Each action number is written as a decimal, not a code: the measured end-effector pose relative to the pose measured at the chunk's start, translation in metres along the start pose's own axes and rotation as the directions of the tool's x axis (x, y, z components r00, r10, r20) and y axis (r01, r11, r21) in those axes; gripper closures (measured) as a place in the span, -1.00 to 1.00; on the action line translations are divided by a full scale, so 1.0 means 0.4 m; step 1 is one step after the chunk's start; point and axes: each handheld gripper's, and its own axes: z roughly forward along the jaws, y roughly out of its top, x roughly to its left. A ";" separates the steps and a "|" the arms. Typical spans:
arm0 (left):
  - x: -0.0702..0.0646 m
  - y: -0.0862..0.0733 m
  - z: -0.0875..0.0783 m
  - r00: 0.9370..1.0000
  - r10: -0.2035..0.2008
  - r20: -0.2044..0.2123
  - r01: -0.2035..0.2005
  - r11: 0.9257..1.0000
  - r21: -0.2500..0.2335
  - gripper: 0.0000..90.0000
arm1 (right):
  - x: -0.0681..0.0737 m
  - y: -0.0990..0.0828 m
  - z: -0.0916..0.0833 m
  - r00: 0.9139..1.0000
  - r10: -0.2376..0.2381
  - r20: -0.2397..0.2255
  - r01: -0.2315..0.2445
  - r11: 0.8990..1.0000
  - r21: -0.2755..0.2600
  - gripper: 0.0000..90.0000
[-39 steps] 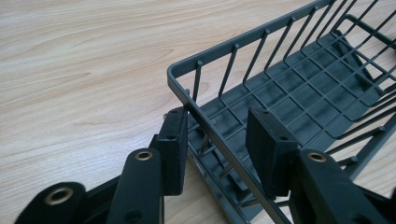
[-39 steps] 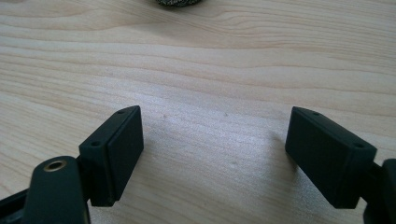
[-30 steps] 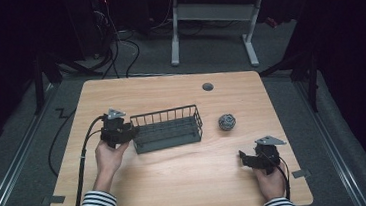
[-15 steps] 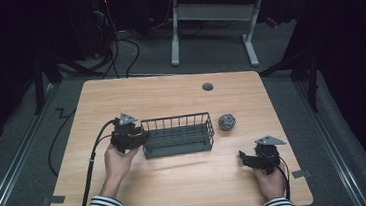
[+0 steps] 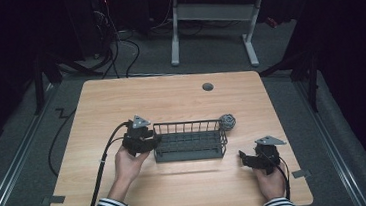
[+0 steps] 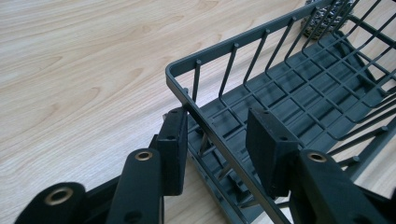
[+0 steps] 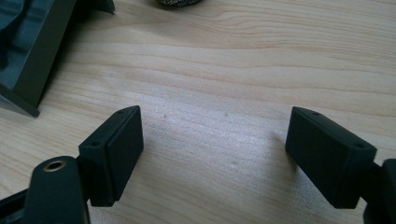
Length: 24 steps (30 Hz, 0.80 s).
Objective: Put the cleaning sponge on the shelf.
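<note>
Two grippers on the go here, one in each of my hands, over a light wooden table [image 5: 121, 108]. My left gripper [image 5: 146, 141] has its jaws around the left end wall of the dark grey wire basket with the slatted floor [image 5: 190, 141]: one pad sits outside the rim, the other inside over the basket floor, and the jaws are as closed as they go, so I'd say it's clamped on that rim [image 6: 210, 135]. Basket sits roughly mid-table, a bit nearer my edge than the far one. Just off its far right corner there's a small grey metal scrubber ball [image 5: 227, 121], pretty much touching the wires. My right gripper [image 5: 246, 158] hangs low near the right front corner, jaws spread wide with nothing but bare wood between them, well apart from the basket's right end.
</note>
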 end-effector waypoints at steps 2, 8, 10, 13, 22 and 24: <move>-0.002 0.000 0.000 1.000 0.001 0.003 -0.001 1.000 -0.001 0.31 | 0.000 0.000 0.000 1.000 0.000 0.000 0.000 1.000 0.000 -0.57; 0.004 0.002 -0.010 1.000 -0.014 0.008 0.014 1.000 -0.013 -0.01 | 0.000 0.000 0.000 1.000 0.000 0.000 0.000 1.000 0.000 -0.57; 0.008 0.002 -0.019 1.000 -0.022 0.013 0.022 0.999 -0.028 -0.16 | 0.000 0.000 0.000 1.000 0.000 0.000 0.000 1.000 0.000 -0.57; 0.015 0.001 -0.037 0.999 -0.036 0.028 0.038 0.998 -0.058 -0.27 | 0.000 0.000 0.000 1.000 0.000 0.000 0.000 1.000 0.000 -0.57; 0.063 -0.032 -0.094 0.998 -0.062 -0.013 0.061 0.994 -0.091 -0.31 | 0.000 0.000 0.000 1.000 0.000 0.000 0.000 1.000 0.000 -0.57; 0.078 -0.047 -0.101 0.997 -0.070 -0.029 0.067 0.994 -0.089 -0.31 | 0.000 0.000 0.000 1.000 0.000 0.000 0.000 1.000 0.000 -0.57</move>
